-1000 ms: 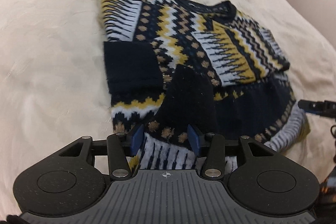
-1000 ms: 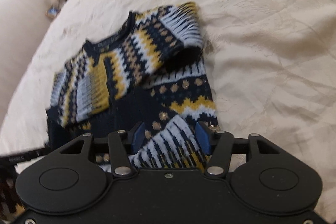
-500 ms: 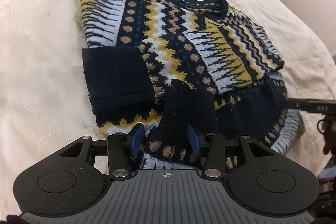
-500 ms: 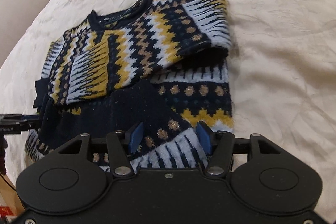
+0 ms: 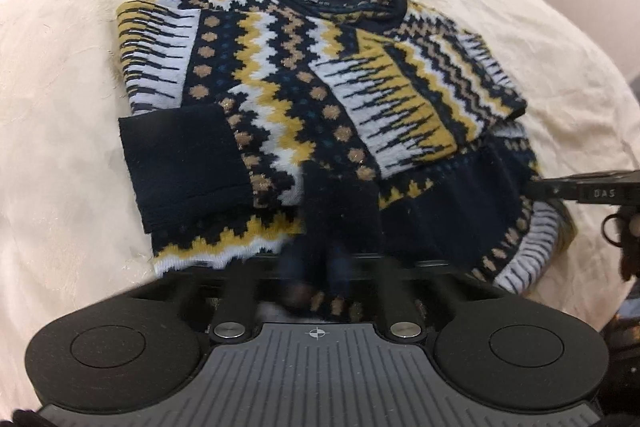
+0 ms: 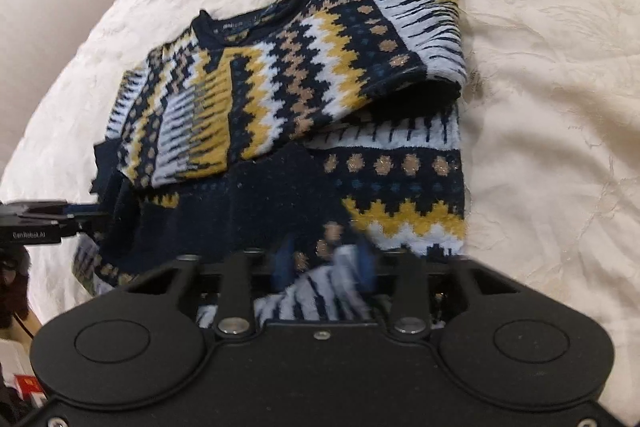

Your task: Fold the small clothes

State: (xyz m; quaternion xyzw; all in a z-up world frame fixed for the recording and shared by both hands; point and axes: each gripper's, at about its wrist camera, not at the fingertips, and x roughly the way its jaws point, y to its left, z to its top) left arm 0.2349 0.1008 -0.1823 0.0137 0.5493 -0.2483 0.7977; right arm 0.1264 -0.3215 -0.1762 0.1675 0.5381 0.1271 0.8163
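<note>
Both claws' blue fingertips (image 5: 336, 267) (image 6: 366, 261) smear with motion blur against the sweater (image 5: 320, 115) hem; their closure is unreadable. Items at twelve o'clock are indistinct.

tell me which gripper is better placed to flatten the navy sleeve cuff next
Left, probably. The navy cuff lies just ahead of the left gripper, slightly to its left. From the right gripper it sits at the far edge of the sweater, across the whole body.
</note>
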